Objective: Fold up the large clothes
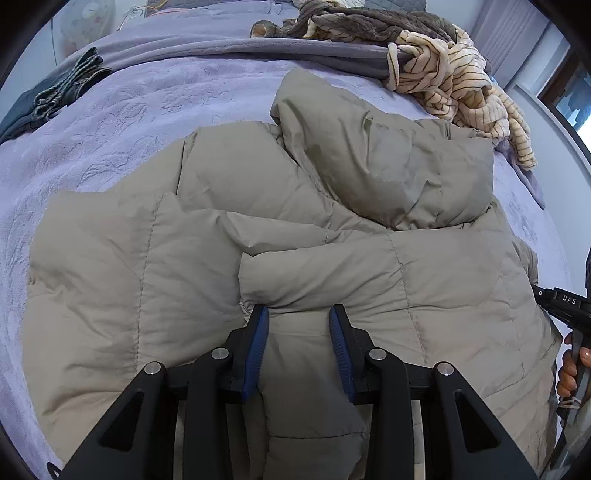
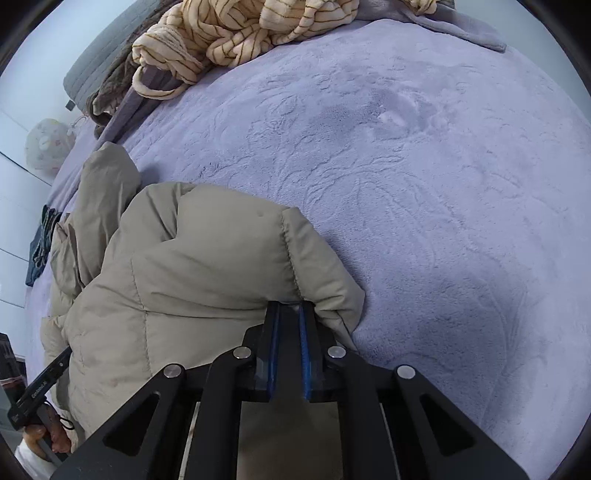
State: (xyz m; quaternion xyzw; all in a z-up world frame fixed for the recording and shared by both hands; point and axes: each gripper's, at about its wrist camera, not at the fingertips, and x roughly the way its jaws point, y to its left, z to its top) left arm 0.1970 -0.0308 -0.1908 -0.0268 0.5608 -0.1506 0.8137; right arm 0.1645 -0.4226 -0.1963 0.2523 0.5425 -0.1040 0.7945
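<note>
A large beige puffer jacket (image 1: 258, 229) lies spread on a lavender bed cover (image 1: 122, 122), its hood bunched toward the far right. My left gripper (image 1: 299, 314) hovers over the jacket's near part with its blue-padded jaws apart and fabric bulging between them, not pinched. In the right wrist view the same jacket (image 2: 192, 266) lies at the left, and my right gripper (image 2: 290, 308) is shut on the jacket's stitched edge, beside the bare bed cover (image 2: 424, 184). The right gripper's body shows at the left view's right edge (image 1: 569, 306).
A cream striped fleece garment (image 1: 454, 81) and a grey-brown blanket (image 1: 369, 22) are heaped at the far side of the bed. Dark jeans (image 1: 62, 92) lie at the far left. A wall and window are at the right.
</note>
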